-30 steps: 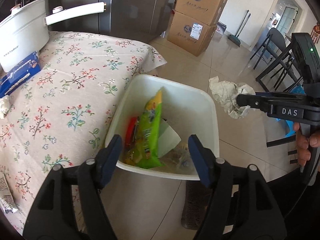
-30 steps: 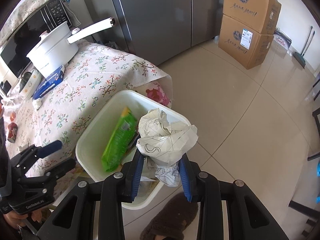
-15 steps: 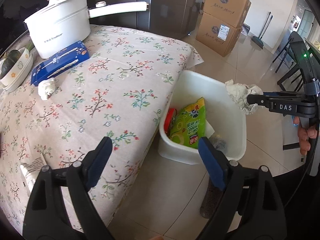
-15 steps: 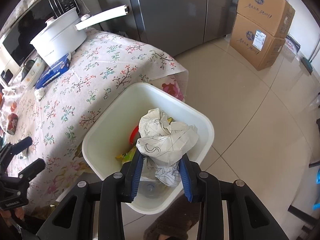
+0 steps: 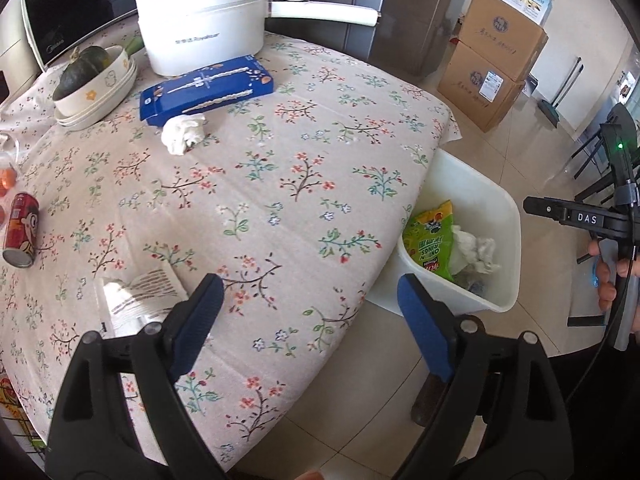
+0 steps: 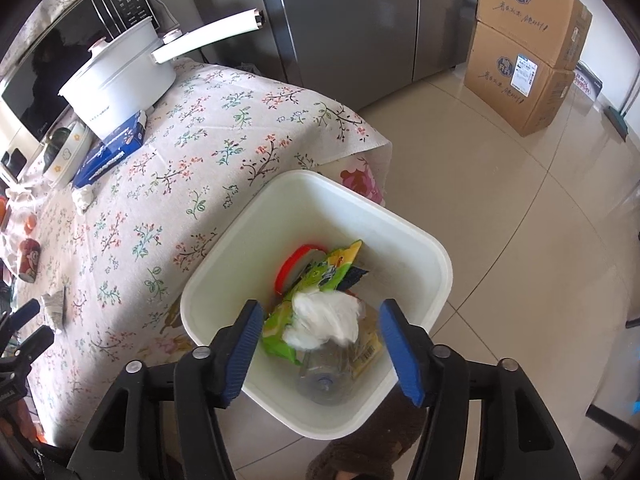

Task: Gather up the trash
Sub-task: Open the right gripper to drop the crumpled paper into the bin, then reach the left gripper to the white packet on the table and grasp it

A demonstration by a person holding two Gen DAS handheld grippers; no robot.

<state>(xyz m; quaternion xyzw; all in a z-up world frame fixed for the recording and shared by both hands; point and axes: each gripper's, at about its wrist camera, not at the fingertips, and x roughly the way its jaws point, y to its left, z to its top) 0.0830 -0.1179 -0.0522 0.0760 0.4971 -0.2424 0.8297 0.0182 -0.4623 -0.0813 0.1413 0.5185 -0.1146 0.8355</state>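
Observation:
A white bin [image 6: 436,256] stands on the floor beside the table; it also shows in the left wrist view [image 5: 508,216]. In it lie a green snack bag [image 6: 320,276], a clear plastic bottle [image 6: 332,376] and a crumpled white paper ball [image 6: 324,316]. My right gripper [image 6: 320,354] is open and empty above the bin. My left gripper [image 5: 310,324] is open and empty above the table's near edge. On the table lie a crumpled tissue [image 5: 182,134], a striped wrapper [image 5: 140,300] and a red can [image 5: 20,230].
The floral tablecloth [image 5: 280,168] also holds a white pot [image 5: 200,16], a blue box [image 5: 206,90] and a bowl with a squash [image 5: 94,80]. Cardboard boxes [image 6: 524,44] stand by the far wall. A steel fridge [image 6: 340,16] stands behind the table.
My right gripper opened and the paper ball dropped into the bin. My left gripper swung left from above the bin to over the table.

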